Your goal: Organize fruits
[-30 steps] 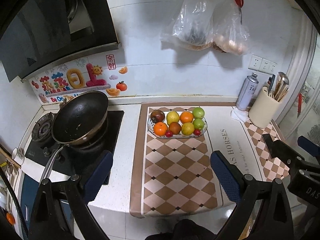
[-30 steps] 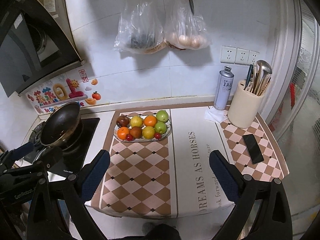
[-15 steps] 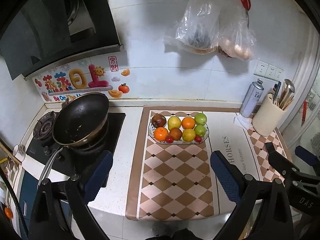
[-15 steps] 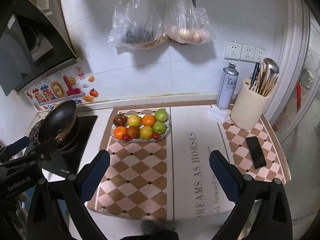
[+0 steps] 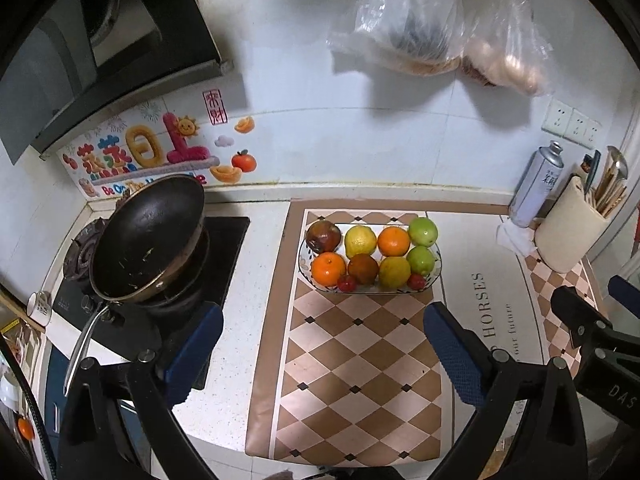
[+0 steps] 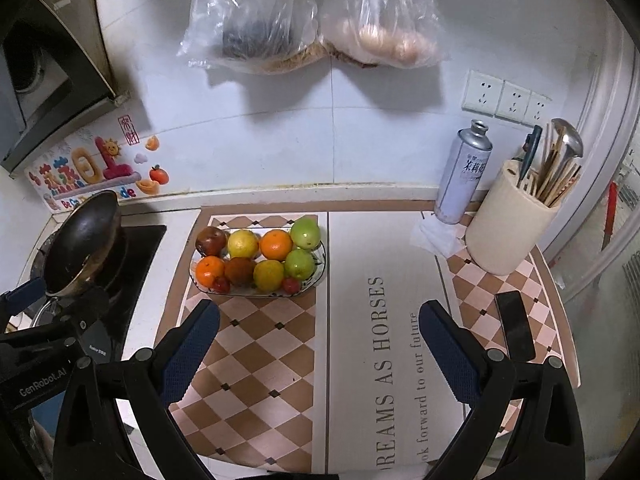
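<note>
- Your left gripper point(image 5: 322, 350) hangs above the mat point(image 5: 360, 360), spread wide with nothing between its blue pads point(image 5: 454, 354).
- Your right gripper point(image 6: 320, 350) is spread just as wide and empty, over the mat's plain panel with the lettering.
- The plate point(image 6: 320, 266) of fruit sits on the mat toward the back edge of the worktop point(image 5: 256, 280), ahead of both grippers and well apart from them.
- From the left gripper the plate lies almost straight ahead, between the two fingers; from the right gripper it lies ahead and to the left, beyond the left finger.
- Back row, left to right: a dark red fruit point(image 5: 323, 236), a lemon point(image 5: 360, 241), an orange point(image 5: 394, 241), a green fruit point(image 5: 423, 232).
- Front row: an orange, a brown fruit point(image 5: 363, 268), a lemon, a green fruit, with two small red ones point(image 5: 347, 282) at the plate's near rim.
- A wok point(image 5: 148, 236) stands tilted on the stove at the worktop's left end.
- A spray can point(image 6: 464, 172) and a utensil holder point(image 6: 510, 232) stand in the back right corner; a phone point(image 6: 515, 326) lies near the right edge.
- Two plastic bags point(image 6: 252, 20) hang on the wall above the plate.
</note>
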Demonstrator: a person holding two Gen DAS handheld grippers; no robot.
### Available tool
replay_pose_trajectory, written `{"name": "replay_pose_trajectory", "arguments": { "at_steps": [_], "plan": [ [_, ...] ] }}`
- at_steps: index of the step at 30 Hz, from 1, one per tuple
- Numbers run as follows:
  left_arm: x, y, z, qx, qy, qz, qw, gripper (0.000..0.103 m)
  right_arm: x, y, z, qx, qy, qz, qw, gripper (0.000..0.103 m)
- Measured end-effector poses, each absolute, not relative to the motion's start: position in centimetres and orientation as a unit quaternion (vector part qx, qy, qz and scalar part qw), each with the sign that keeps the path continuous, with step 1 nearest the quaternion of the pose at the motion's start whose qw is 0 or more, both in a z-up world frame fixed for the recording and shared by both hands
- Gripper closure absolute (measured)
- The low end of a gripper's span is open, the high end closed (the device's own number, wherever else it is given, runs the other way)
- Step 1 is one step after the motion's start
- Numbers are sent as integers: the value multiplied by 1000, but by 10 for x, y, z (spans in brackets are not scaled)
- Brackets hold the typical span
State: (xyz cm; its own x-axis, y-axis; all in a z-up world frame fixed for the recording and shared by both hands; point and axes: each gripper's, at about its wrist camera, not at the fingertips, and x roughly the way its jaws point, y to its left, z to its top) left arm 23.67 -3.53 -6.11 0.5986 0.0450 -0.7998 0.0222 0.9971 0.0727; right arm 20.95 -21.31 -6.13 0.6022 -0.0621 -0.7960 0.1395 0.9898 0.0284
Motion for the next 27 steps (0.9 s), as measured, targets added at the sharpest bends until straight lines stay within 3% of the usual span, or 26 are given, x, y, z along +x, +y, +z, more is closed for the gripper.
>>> {"name": "replay_pose_trajectory", "arguments": {
  "at_steps": [27],
  "plan": [
    [247, -28, -67, 29, 456, 18, 889, 1, 218, -208, -72, 37, 453, -48, 889, 1]
  ]
}}
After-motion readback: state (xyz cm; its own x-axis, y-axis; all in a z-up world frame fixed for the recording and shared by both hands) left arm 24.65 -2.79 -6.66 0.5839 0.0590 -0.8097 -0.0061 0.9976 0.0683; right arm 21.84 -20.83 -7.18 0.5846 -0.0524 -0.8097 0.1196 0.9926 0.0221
